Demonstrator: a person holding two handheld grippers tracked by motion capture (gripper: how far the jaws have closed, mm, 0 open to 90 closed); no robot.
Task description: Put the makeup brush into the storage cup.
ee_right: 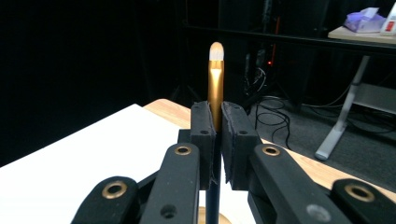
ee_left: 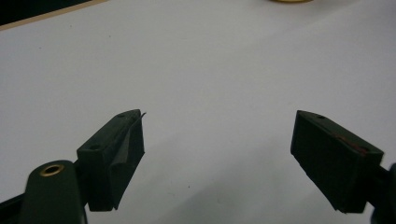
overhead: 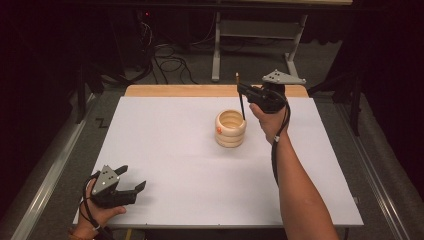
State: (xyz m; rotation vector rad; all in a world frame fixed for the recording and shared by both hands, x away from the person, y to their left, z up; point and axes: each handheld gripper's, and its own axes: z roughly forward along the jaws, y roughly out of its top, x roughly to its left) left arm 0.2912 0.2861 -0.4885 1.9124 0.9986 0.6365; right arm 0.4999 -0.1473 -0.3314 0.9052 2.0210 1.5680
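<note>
- Pinching a brush point(ee_right: 215, 88) upright between its jaws, the right gripper point(overhead: 248, 94) hangs just above the wooden ringed holder point(overhead: 230, 128); the brush's lower end dips into its mouth.
- Resting at the near-left corner of the white table point(overhead: 165, 165), the left gripper point(overhead: 131, 178) has its jaws spread apart.

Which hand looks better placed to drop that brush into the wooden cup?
The right. The right gripper is already shut on the brush, held upright just over the cup. The left gripper sits open near the table's front corner, far off.
</note>
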